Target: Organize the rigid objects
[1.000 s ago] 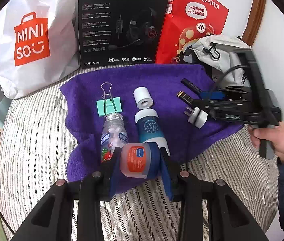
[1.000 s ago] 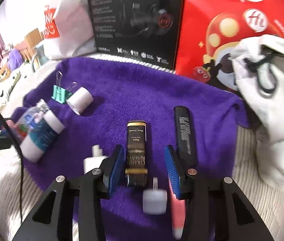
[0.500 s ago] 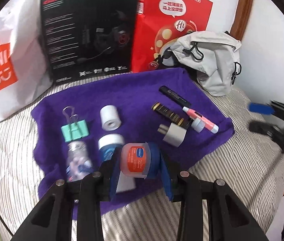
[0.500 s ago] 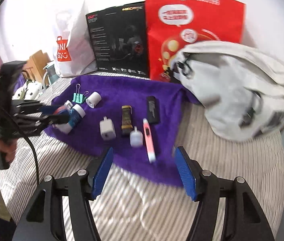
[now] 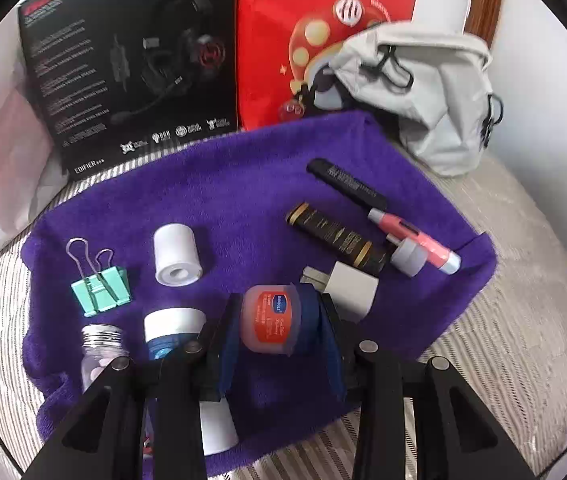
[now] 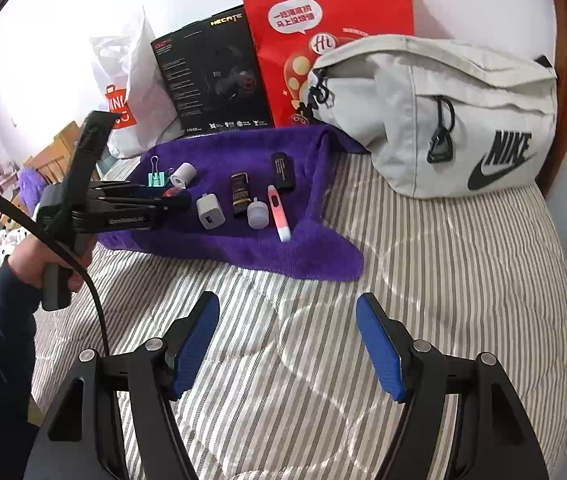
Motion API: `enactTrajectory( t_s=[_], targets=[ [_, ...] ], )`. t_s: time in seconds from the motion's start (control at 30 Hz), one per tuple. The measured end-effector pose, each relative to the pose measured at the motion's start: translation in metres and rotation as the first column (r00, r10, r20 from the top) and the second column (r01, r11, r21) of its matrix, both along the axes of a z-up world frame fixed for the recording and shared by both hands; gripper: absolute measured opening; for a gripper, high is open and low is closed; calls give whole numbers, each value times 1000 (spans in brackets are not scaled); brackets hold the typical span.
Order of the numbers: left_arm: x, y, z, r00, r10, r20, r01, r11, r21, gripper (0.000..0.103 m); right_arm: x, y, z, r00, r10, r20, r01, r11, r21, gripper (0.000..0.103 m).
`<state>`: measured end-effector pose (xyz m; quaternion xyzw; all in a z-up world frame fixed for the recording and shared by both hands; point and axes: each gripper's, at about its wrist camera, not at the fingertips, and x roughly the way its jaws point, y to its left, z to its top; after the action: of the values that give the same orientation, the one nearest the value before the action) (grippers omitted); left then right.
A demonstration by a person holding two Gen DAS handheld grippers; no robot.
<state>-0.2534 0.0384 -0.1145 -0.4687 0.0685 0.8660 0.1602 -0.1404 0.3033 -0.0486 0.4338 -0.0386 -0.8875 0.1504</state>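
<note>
The small jar [image 5: 271,320] with the red-orange label sits clenched between the blue pads of the left gripper [image 5: 277,322], held just above the near part of the purple towel [image 5: 243,184], between the blue-labelled bottle [image 5: 173,332] and the white plug adapter [image 5: 349,290]. The step in hand looks like carrying the jar to its place among the others. To do it well, I would keep the grip level and set the jar down in a bare patch of towel, since the adapter and bottle lie close on either side and could be knocked.

The right gripper [image 6: 287,344] hovers over the striped bed [image 6: 423,280], well apart from the towel, its jaws spread wide and holding nothing.

As for containers, the grey bag [image 6: 435,116] lies at the towel's far corner; what it holds cannot be seen. A clear bottle [image 5: 99,352] seems to hold small pale pieces.
</note>
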Motion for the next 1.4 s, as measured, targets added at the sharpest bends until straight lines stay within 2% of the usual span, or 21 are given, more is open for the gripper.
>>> enactTrajectory(
  t_s=[0.3, 0.67, 0.8, 0.9, 1.03, 1.07, 1.1, 1.17, 1.23, 1.3, 1.4],
  targets=[
    [-3, 3, -17, 1000, -1, 17, 2, 998, -57, 35, 8, 2, -2, 1000, -6, 14, 6, 1000, -19, 71],
    [-3, 4, -18, 1000, -9, 14, 10, 997, -79, 36, 9, -4, -3, 999, 24, 28, -24, 1000, -8, 71],
    [-1, 2, -17, 999, -8, 33, 11, 996, -84, 43, 10, -5, -4, 999, 23, 33, -23, 1000, -4, 71],
    [-2, -2, -17, 998, 5, 55, -2, 999, -53, 47, 12, -5, -2, 999, 18, 29, -18, 1000, 2, 71],
    [3, -2, -14, 999, 1, 53, 2, 998, -56, 48, 16, -6, 2, 1000, -12, 22, 12, 1000, 19, 73],
    [5, -1, -12, 999, -6, 52, 8, 998, -55, 52, 17, -7, 4, 1000, -20, 22, 20, 1000, 23, 76],
    [8, 1, -9, 999, -15, 49, 17, 998, -56, 61, 18, -7, 6, 999, -31, 18, 31, 999, 25, 79],
    [15, 3, -2, 1000, -15, 22, 17, 997, -73, 69, 21, -7, 9, 999, -51, 2, 51, 998, 27, 82],
    [23, 4, 6, 1000, -19, 0, 19, 997, -80, 73, 24, -9, 15, 998, -68, -14, 69, 998, 17, 84],
    [33, 1, 16, 1000, -13, -15, 12, 997, -74, 82, 26, -12, 20, 997, -76, -22, 76, 997, 0, 88],
    [50, -9, 29, 999, 14, -47, -17, 997, -73, 90, 30, -21, 28, 995, -88, -41, 89, 996, 16, 96]
  ],
)
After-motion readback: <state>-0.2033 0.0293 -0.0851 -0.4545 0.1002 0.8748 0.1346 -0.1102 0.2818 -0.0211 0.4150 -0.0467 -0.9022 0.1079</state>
